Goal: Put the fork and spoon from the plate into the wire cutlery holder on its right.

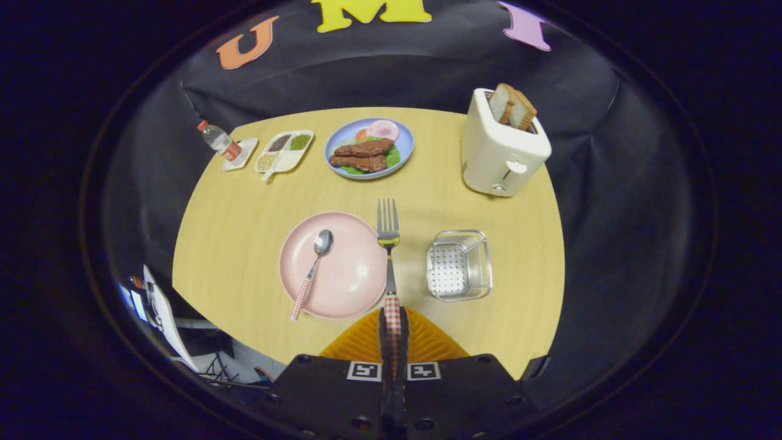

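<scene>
Hand-held gripper (392,327) pinches the fork (388,235) by its checked handle, tines far ahead, with the spoon (313,264) left on the pink plate (342,281) and the wire cutlery holder (459,266) right, so a slack grip could let it swing off target.
</scene>
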The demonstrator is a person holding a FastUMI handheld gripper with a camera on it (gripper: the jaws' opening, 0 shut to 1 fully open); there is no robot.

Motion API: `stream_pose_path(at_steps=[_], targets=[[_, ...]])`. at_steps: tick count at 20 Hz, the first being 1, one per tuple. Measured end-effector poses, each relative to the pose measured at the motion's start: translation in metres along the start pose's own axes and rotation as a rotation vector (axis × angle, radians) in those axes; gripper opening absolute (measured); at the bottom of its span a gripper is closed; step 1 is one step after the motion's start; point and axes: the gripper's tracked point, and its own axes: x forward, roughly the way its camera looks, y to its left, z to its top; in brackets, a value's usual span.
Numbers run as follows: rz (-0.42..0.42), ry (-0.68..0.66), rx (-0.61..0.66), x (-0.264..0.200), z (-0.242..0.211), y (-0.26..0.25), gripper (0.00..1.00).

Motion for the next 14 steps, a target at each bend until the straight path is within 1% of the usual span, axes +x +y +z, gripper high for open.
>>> stream_pose_path(at_steps=[2,6,8,10,11,14], targets=[[0.009,0.087,0.053,-0.008,-0.005,-0.019,0.01],[-0.008,0.274,0.106,-0.004,-0.023,-0.051,0.00],[0.013,0.358,0.119,0.000,-0.026,-0.054,0.01],[0.053,0.440,0.145,0.005,-0.024,-0.051,0.01],[0.054,0.457,0.153,0.009,-0.019,-0.052,0.01],[-0.012,0.491,0.120,0.027,-0.012,-0.066,0.01]])
